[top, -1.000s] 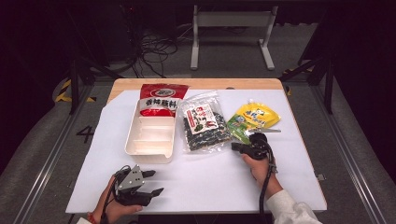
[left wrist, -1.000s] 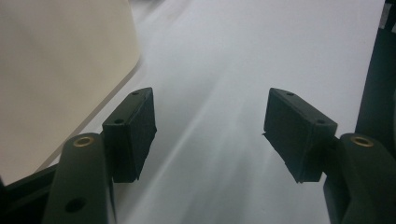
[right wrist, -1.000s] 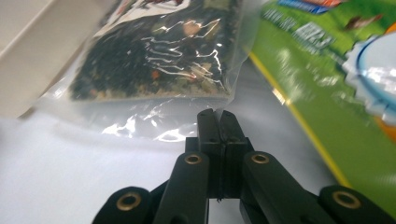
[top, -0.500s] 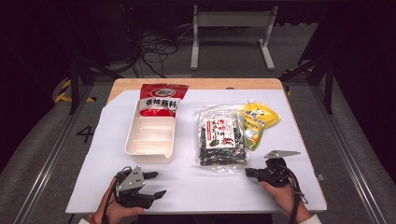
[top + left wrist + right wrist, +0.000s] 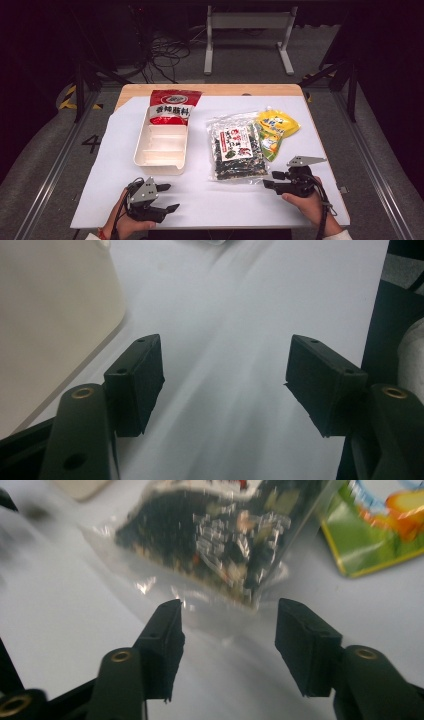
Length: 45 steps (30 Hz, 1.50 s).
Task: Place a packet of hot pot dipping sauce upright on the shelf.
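A clear bag of dark dried food point(image 5: 235, 150) point(image 5: 210, 535) with a red and white label lies flat at mid-table. Just off its near right corner my right gripper point(image 5: 270, 180) point(image 5: 230, 607) stands open. Its jaws have just been opening; the bag's clear edge reaches their tips and neither pad presses on it. A yellow-green pouch point(image 5: 275, 130) point(image 5: 380, 535) lies right of the bag. To the left is a white tray point(image 5: 145, 157) point(image 5: 50, 315), with a red bag point(image 5: 172, 107) across its far end. My left gripper point(image 5: 170, 196) point(image 5: 225, 347) rests open and empty near the front edge.
A white sheet point(image 5: 200, 200) covers the table, and bare wood point(image 5: 210, 90) shows at the far edge. Both hands sit close to the near edge. Behind the table stand a metal frame point(image 5: 247, 30) and floor cables point(image 5: 165, 55).
The right gripper dragged the dark bag nearer and turned it straight, then moved to the near right. Its jaws now stand apart. The left gripper has not moved.
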### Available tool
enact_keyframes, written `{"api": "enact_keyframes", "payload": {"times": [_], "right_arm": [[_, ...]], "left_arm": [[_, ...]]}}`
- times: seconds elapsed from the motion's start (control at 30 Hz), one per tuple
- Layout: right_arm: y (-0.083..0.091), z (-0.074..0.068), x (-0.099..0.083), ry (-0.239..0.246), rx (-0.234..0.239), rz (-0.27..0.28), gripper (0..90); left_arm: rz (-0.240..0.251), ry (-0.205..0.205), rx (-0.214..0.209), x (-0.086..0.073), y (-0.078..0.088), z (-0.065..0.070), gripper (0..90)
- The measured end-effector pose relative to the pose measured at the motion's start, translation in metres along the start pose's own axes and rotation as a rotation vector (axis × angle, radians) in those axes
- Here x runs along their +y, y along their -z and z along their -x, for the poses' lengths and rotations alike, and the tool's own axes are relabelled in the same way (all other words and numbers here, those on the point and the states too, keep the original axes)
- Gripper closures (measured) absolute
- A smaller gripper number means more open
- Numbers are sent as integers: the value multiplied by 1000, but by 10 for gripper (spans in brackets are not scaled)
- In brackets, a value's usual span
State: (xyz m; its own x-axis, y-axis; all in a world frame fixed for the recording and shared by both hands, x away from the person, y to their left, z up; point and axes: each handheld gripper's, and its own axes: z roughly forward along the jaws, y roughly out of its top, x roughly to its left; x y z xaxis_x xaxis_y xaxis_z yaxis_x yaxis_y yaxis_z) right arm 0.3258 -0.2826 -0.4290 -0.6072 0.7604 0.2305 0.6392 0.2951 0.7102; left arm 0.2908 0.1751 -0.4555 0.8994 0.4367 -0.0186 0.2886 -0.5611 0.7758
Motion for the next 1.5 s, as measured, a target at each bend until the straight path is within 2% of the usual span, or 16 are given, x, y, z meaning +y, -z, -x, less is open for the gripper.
{"api": "enact_keyframes", "payload": {"times": [0.03,0.17,0.3,0.43,0.5,0.57,0.63,0.73,0.87,1.0,1.13,1.17,1.2,1.3,1.43,1.5], "right_arm": [[2,1,10,2,-6,41,408],[2,5,19,-16,6,56,368],[-16,14,21,-30,5,25,340],[-36,19,24,-40,59,-7,284],[-44,21,25,-50,65,-23,291],[-48,24,26,-70,72,-30,288],[-54,28,28,-111,114,-21,289],[-57,32,29,-129,142,-13,331],[-62,31,33,-115,140,-23,505],[-63,33,32,-119,178,-12,652],[-53,31,29,-44,193,8,763],[-53,31,29,-44,193,8,763],[-48,27,25,14,189,25,795],[-42,24,21,83,192,53,823],[-38,18,16,195,191,106,824],[-38,17,15,227,192,123,823]], "left_arm": [[-4,-6,2,1,-1,1,321],[-7,-9,-3,1,-2,1,320],[-8,-8,-5,3,-4,0,315],[-8,-9,-9,4,-4,2,306],[-6,-9,-10,4,-5,1,304],[-7,-8,-12,4,-5,1,303],[-4,-9,-14,5,-6,2,300],[0,-9,-14,6,-7,2,299],[2,-7,-26,8,-9,3,298],[8,5,-42,11,-12,3,290],[20,27,-50,13,-15,2,264],[24,40,-57,15,-16,3,264],[28,40,-57,16,-17,2,249],[64,72,-68,25,-21,2,222],[88,61,-27,40,-25,5,197],[105,46,0,49,-24,9,188]]}}
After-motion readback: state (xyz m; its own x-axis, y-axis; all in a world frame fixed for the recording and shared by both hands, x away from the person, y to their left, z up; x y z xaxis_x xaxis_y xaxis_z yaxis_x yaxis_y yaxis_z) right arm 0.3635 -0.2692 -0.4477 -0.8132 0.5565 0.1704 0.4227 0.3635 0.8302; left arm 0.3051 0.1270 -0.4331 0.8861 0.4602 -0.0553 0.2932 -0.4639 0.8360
